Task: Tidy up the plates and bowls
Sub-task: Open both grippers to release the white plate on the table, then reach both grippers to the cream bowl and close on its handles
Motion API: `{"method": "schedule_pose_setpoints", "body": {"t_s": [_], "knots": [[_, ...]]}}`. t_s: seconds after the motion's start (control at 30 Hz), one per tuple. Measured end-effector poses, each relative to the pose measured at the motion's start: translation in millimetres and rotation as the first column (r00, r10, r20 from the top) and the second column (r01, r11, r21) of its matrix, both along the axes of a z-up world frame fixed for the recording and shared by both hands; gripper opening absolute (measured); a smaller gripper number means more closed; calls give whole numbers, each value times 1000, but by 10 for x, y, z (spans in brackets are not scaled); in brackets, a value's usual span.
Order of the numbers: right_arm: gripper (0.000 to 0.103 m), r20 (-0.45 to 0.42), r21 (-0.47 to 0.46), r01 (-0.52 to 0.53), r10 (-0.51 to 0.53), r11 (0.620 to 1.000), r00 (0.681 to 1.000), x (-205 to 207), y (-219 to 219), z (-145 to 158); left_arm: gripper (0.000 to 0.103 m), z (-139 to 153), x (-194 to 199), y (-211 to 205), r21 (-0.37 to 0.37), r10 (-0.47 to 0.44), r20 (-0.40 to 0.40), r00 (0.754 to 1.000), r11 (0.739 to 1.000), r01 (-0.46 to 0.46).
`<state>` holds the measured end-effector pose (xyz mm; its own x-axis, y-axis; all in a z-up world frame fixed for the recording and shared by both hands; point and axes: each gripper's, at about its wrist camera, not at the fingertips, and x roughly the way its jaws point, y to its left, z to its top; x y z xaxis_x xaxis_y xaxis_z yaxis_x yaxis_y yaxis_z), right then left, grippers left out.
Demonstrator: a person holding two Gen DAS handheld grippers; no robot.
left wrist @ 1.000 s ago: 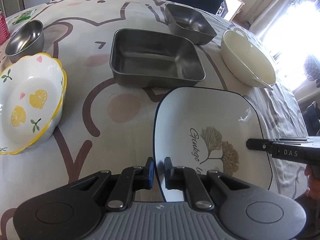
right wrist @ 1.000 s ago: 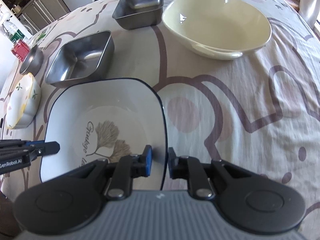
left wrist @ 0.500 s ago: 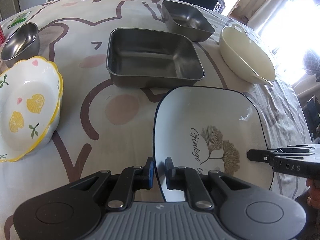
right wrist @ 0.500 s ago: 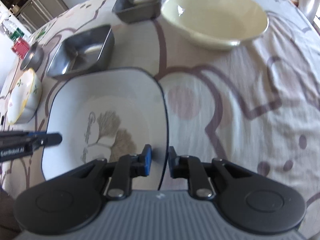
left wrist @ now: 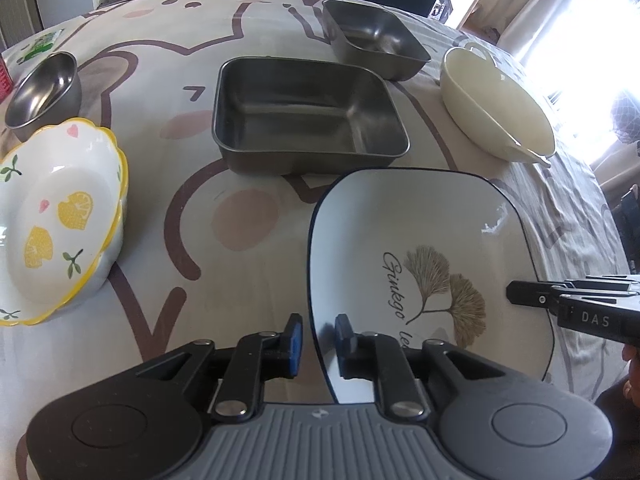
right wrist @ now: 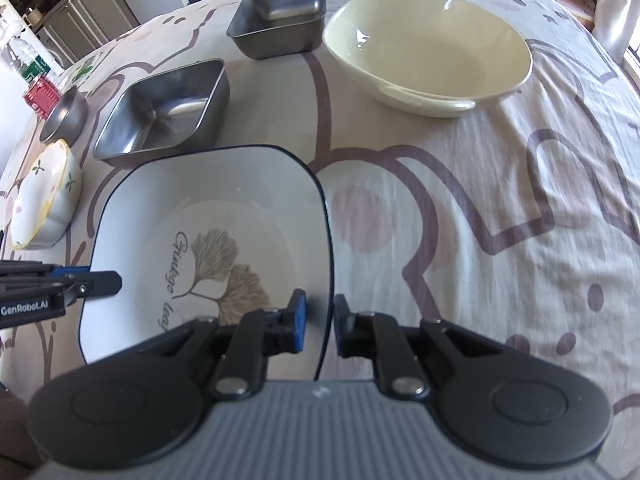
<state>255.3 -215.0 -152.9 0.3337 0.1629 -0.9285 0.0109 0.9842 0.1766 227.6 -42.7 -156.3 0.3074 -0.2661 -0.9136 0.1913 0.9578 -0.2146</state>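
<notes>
A table covered by a cartoon-patterned cloth (left wrist: pixel 248 216) is seen from two grippers pointing steeply down at it. Nearest, a large square white plate (left wrist: pixel 420 240) with a dark rim and a ginkgo-leaf print lies on the cloth, straddled at opposite edges by both tools. Beyond it stand a large steel tray (left wrist: pixel 308 116), a cream two-handled bowl (right wrist: pixel 428 52), a smaller steel tray (left wrist: pixel 372 44), a scalloped lemon-print bowl (left wrist: pixel 56 224) and a small round steel bowl (left wrist: pixel 40 88), all apart from one another.

The step in hand is judged to be the setting down and release of the square plate in front of the large tray. The next move would call for both tools to be drawn clear of the rims without dragging the plate, before another dish is approached.

The left gripper (left wrist: pixel 318 336) has just been opening: the plate's left rim passes between its fingers (left wrist: pixel 295 336), a clear gap shows on the outer side, and no grip is seen. The right gripper (right wrist: pixel 320 326) has just been narrowing slightly, its fingers (right wrist: pixel 298 324) set on either side of the plate's right rim with slim gaps visible; whether its pads press the rim cannot be told.
</notes>
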Motion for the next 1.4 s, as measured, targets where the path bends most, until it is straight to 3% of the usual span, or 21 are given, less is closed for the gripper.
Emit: {"method": "schedule_pose_setpoints", "body": {"t_s": [0.07, 0.13, 0.2, 0.43, 0.53, 0.6, 0.63, 0.77, 0.93, 1.1, 1.2, 1.4], "knots": [[18, 7, -1, 1, -1, 1000, 1000, -12, -6, 6, 34, -5, -13, 5, -8, -4, -10, 1000, 1000, 4], [26, 35, -18, 5, -4, 1000, 999, -41, -1, 46, 41, -1, -38, -11, -7, -19, -13, 1000, 1000, 19], [43, 64, -17, 7, -6, 1000, 998, -73, -12, 92, 50, 10, -63, -24, -6, -33, -8, 999, 999, 33], [65, 122, -1, -8, 8, 1000, 993, -233, 1, 218, 86, 114, -167, -27, 13, -42, 34, 999, 999, 42], [81, 128, -4, -24, 25, 1000, 991, -324, 14, 265, 98, 191, -218, 1, 12, -39, 64, 997, 999, 39], [98, 145, -13, -28, 30, 1000, 989, -383, 34, 307, 101, 256, -247, 16, 9, -41, 85, 996, 999, 41], [102, 158, -18, -21, 24, 1000, 987, -418, 32, 340, 103, 298, -269, 24, 10, -45, 101, 994, 999, 44], [103, 206, 12, 33, -35, 999, 978, -505, -68, 479, 103, 477, -340, 26, 13, -61, 174, 983, 998, 59], [103, 290, 135, 152, -185, 979, 939, -558, -360, 709, 103, 711, -354, -32, 2, -67, 275, 959, 998, 69], [103, 300, 284, 315, -396, 906, 868, -403, -649, 756, 103, 899, -195, -167, -46, -54, 355, 933, 996, 75], [103, 232, 421, 421, -544, 804, 806, -267, -795, 676, 103, 971, -52, -259, -84, -34, 382, 924, 994, 71], [101, 108, 504, 547, -677, 669, 728, 128, -866, 404, 103, 1093, 305, -424, -101, -28, 426, 905, 992, 78]]}}
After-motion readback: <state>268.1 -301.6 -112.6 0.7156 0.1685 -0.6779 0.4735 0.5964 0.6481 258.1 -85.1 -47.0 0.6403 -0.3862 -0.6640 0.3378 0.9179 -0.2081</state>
